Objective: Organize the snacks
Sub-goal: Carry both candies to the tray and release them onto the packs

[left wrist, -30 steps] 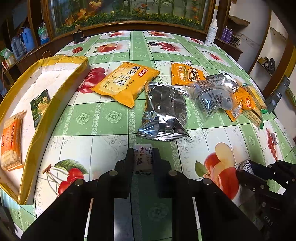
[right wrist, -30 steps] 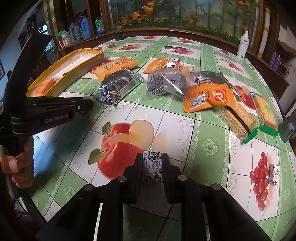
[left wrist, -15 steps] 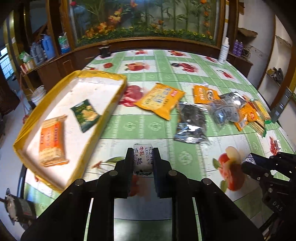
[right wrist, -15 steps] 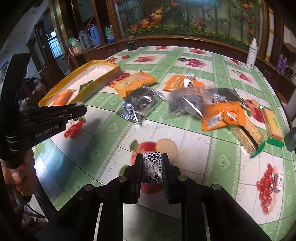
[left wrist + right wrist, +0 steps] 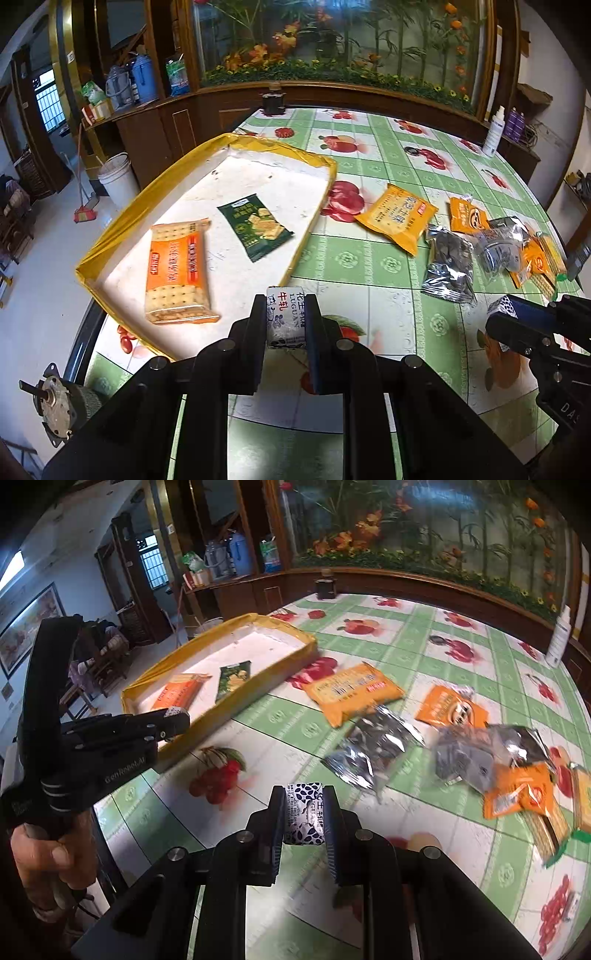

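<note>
Left gripper (image 5: 286, 317) with candy (image 5: 285, 314) now nearer tray (image 5: 110, 236).

Desk (image 5: 369, 266) carries a green-and-white tiled cloth printed with fruit. Behind it, a dark wood cabinet (image 5: 177, 122) runs under a large glass panel with bamboo and orange flowers (image 5: 332, 40). Blue thermos flasks (image 5: 142, 79) and bags sit on the cabinet's left ledge. White spray bottle (image 5: 494, 131) at the desk's far right edge. Pale tile floor (image 5: 44, 277) on the left, with a white bucket (image 5: 118, 179) and a broom (image 5: 84, 206). Barred window (image 5: 152, 565) lit by daylight; framed picture (image 5: 26, 622) on the left wall.
</note>
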A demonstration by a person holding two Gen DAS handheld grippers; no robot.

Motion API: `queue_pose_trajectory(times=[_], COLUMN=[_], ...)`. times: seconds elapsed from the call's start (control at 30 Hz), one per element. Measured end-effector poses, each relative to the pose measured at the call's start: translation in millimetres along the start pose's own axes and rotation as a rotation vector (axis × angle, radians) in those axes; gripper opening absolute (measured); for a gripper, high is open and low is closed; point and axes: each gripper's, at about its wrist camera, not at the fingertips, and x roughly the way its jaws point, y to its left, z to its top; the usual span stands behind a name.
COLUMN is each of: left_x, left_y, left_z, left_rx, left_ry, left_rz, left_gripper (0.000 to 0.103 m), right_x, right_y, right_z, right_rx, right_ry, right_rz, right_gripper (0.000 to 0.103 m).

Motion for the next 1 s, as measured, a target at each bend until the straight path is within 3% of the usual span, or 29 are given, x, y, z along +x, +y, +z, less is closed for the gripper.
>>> queue_pose_trajectory(times=[0.43, 0.6, 0.87, 1.0], left_x=[5, 14, 40, 56], left_y=[32, 50, 82, 84], left_z=[4, 10, 29, 36], left_rx=[-0.059, -0.09, -0.153, -0.172], left_ry=[0.005, 0.016, 0.045, 0.064], left_rz=[0.03, 0.05, 0.085, 0.064], left_gripper=[0.016, 0.017, 0.017, 0.017], right_x=[23, 39, 97, 140], right_y=[26, 33, 59, 63], right_z=[34, 55, 112, 135], right_rx=[-0.051, -0.048, -0.069, -0.055], right_ry=[-0.017, -0.032, -0.057, -0.024], right_rz=[0.063, 0.128, 0.186, 0.181], right_gripper=[0.019, 0.019, 0.019, 0.02])
